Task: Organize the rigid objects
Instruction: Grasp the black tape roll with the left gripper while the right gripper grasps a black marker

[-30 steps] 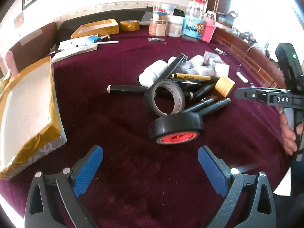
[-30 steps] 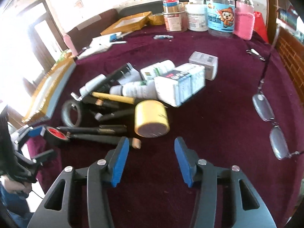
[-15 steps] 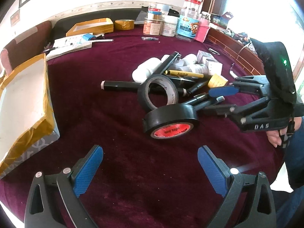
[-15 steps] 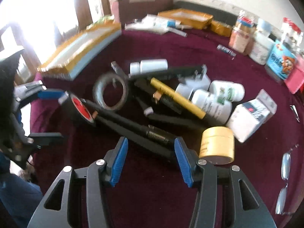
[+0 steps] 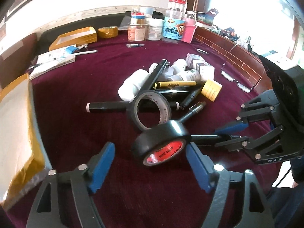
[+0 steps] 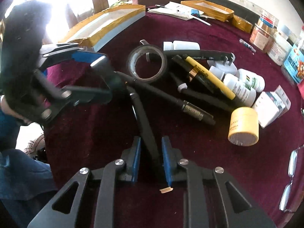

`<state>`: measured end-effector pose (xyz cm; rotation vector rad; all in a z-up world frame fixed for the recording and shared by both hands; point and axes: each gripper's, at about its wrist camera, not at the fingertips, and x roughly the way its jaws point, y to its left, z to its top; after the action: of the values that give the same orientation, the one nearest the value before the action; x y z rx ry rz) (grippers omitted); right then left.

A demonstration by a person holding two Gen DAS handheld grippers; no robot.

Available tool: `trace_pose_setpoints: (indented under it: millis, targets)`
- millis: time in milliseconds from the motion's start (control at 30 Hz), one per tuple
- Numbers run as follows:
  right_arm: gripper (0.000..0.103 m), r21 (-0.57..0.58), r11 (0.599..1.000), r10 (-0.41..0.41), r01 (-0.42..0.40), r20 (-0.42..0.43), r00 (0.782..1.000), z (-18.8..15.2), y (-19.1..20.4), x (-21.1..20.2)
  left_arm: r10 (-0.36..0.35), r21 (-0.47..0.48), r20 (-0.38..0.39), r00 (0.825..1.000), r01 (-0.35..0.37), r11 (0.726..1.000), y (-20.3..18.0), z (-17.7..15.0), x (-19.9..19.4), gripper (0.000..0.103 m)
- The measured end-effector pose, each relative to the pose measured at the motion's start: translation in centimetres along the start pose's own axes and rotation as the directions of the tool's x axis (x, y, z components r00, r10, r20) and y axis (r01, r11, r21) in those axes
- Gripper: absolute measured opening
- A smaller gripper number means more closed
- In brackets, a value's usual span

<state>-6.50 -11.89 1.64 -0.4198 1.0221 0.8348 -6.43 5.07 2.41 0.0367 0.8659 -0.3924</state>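
A heap of pens, tape rolls, bottles and boxes lies on the maroon cloth. My left gripper point(image 5: 150, 150) is open, its fingers on either side of a black tape roll with a red core point(image 5: 161, 144); it also shows in the right wrist view point(image 6: 102, 79). My right gripper point(image 6: 151, 155) is shut on a long black pen point(image 6: 146, 125), which runs forward to the black tape roll. It shows in the left wrist view point(image 5: 230, 134) holding that pen point(image 5: 205, 138). A second, grey-lined tape roll point(image 5: 150, 112) leans just behind.
White bottles point(image 6: 239, 87), a yellow marker point(image 6: 209, 76), a yellow jar point(image 6: 244, 127) and small boxes point(image 6: 271, 106) sit in the heap. Glasses point(image 6: 290, 178) lie at the right. A taped open box point(image 5: 15, 125) stands at the left; jars point(image 5: 171, 26) at the back.
My right gripper moved in onto the long black pen and closed on it. My left gripper narrowed and moved forward around the black tape roll.
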Motion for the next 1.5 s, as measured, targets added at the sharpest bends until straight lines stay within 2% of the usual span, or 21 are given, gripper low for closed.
trace_pose_setpoints:
  millis: [33,67,167,233,333,433,500,567,633,667,833,900,1000,1033,1133,1267,1333,1367,1467,1500]
  targets:
    - [0.021,0.018,1.000,0.006,-0.007,0.006,1.000,-0.2,-0.1,-0.2,-0.026,-0.007,-0.006,1.000,0.026,1.000,0.1,0.1,0.2,0.067]
    - [0.021,0.036,0.999,0.013,-0.014,0.010,1.000,-0.2,-0.2,-0.1,-0.054,-0.011,-0.009,0.999,0.054,0.998,0.0,0.0,0.4,0.065]
    - [0.021,0.067,0.998,0.015,-0.016,0.017,1.000,-0.1,-0.5,0.0,-0.121,-0.002,-0.032,0.992,0.121,0.993,-1.0,-0.7,0.6,0.064]
    - [0.021,0.087,0.996,0.017,-0.019,0.022,1.000,-0.1,-0.6,0.0,-0.191,0.007,-0.043,0.981,0.191,0.982,-2.0,-1.3,0.5,0.064]
    - [0.021,0.091,0.996,0.015,-0.018,0.025,1.000,0.0,-0.7,0.1,-0.205,0.017,-0.044,0.978,0.206,0.978,-2.7,-1.6,0.1,0.064]
    - [0.021,0.092,0.996,0.010,-0.012,0.030,0.999,0.1,-0.6,0.1,-0.174,-0.015,-0.045,0.984,0.174,0.985,-2.2,-1.3,0.4,0.064]
    - [0.021,0.087,0.996,-0.003,0.000,0.034,0.999,0.0,-0.4,0.1,-0.184,-0.034,-0.051,0.982,0.182,0.983,-2.1,-1.0,0.5,0.067]
    - [0.021,0.089,0.996,-0.009,0.005,0.035,0.999,-0.1,-0.2,0.0,-0.156,-0.016,-0.064,0.986,0.155,0.988,-2.6,-0.8,0.8,0.074]
    - [0.021,0.090,0.996,-0.017,0.014,0.033,0.999,-0.2,-0.2,0.0,-0.102,0.014,-0.082,0.991,0.103,0.995,-3.4,-0.7,1.1,0.089]
    - [0.022,0.088,0.996,-0.029,0.027,0.031,0.999,-0.2,-0.1,-0.1,-0.074,0.028,-0.089,0.993,0.077,0.997,-3.7,-0.7,1.4,0.090]
    - [0.020,0.086,0.994,-0.075,0.072,0.022,0.997,-0.9,-0.4,-0.5,0.063,0.088,-0.094,0.994,-0.055,0.995,-5.1,-0.3,2.7,0.090]
    - [0.016,0.086,0.993,-0.083,0.082,0.016,0.996,-1.2,-0.6,-0.7,0.086,0.083,-0.096,0.992,-0.078,0.994,-5.2,-0.1,3.0,0.090]
    - [0.015,0.103,0.991,-0.083,0.081,0.015,0.996,-2.0,-1.2,-1.1,0.074,0.044,-0.085,0.994,-0.070,0.997,-4.8,0.1,3.0,0.087]
    - [0.015,0.105,0.991,-0.083,0.081,0.015,0.996,-2.3,-1.4,-1.2,0.070,0.040,-0.078,0.995,-0.067,0.997,-4.6,0.1,2.8,0.080]
    - [0.015,0.110,0.991,-0.084,0.082,0.015,0.996,-3.0,-1.6,-1.6,0.067,0.035,-0.069,0.995,-0.064,0.997,-4.3,0.2,2.6,0.069]
    - [0.016,0.098,0.990,-0.105,0.103,0.018,0.994,-3.3,-1.3,-1.6,0.073,0.035,-0.075,0.995,-0.070,0.997,-4.5,0.5,2.8,0.071]
    - [0.016,0.102,0.989,-0.110,0.108,0.015,0.994,-3.2,-1.3,-1.5,0.074,0.053,-0.093,0.993,-0.069,0.996,-5.0,0.8,3.4,0.088]
    - [0.016,0.100,0.989,-0.114,0.112,0.014,0.993,-3.2,-1.2,-1.5,0.078,0.062,-0.101,0.992,-0.072,0.995,-5.3,1.0,3.7,0.089]
    - [0.016,0.103,0.988,-0.117,0.115,0.016,0.993,-3.3,-1.1,-1.5,0.105,0.078,-0.103,0.989,-0.097,0.992,-5.6,1.0,3.9,0.087]
    - [0.015,0.103,0.988,-0.115,0.113,0.017,0.993,-3.4,-1.0,-1.6,0.106,0.069,-0.094,0.990,-0.100,0.993,-5.4,1.0,3.7,0.080]
